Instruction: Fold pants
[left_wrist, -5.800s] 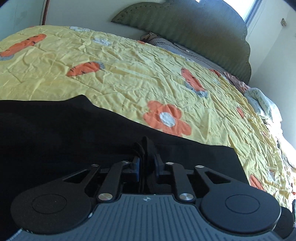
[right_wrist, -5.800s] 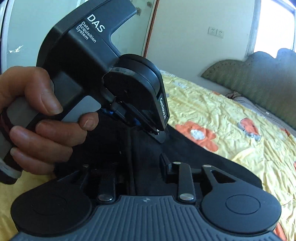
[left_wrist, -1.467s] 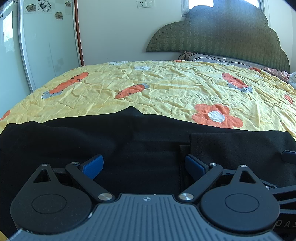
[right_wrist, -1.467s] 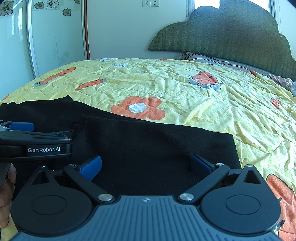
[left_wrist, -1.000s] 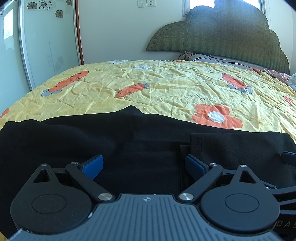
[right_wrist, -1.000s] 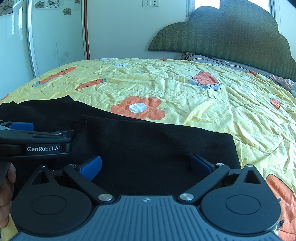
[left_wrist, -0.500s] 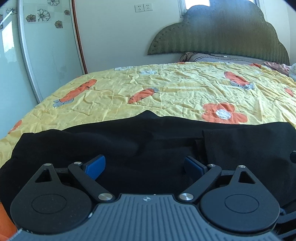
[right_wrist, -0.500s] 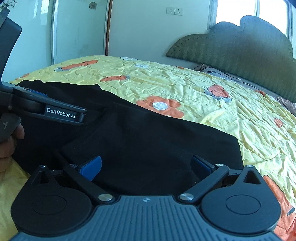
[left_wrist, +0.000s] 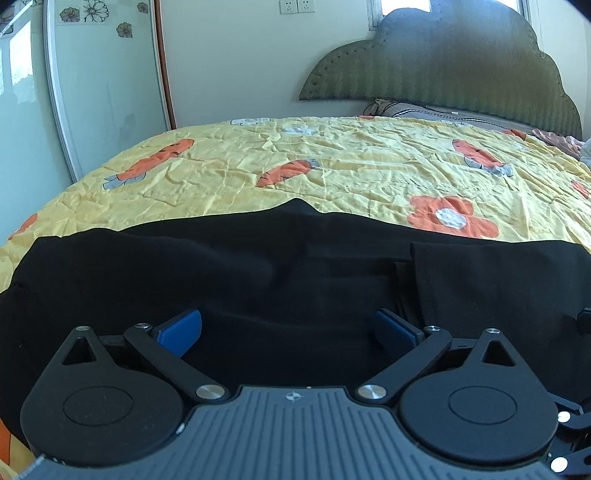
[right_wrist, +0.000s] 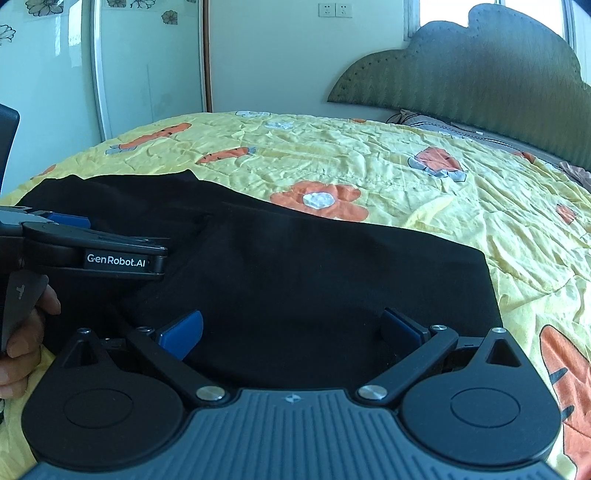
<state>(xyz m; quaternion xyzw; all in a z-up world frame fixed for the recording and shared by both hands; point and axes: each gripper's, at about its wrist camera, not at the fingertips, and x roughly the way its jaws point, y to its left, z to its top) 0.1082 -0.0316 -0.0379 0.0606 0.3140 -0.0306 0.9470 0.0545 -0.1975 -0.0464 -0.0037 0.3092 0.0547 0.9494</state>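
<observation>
Black pants (left_wrist: 258, 273) lie flat on the yellow flowered bedspread, with a folded layer lying over them on the right (right_wrist: 332, 266). My left gripper (left_wrist: 288, 330) is open and empty just above the pants' near edge, blue pads spread wide. My right gripper (right_wrist: 291, 328) is open and empty over the folded layer. The left gripper also shows at the left of the right wrist view (right_wrist: 92, 247), held by a hand.
The yellow bedspread (left_wrist: 351, 166) stretches away to a green padded headboard (left_wrist: 443, 66) with pillows below it. A mirrored wardrobe door (left_wrist: 92, 92) stands at the left. The bed's right side shows in the right wrist view (right_wrist: 535, 240).
Both grippers held the pants shut 5.8 s ago; since then they have let go and stand open. Over the last second both have pulled back and risen slightly, showing more of the pants.
</observation>
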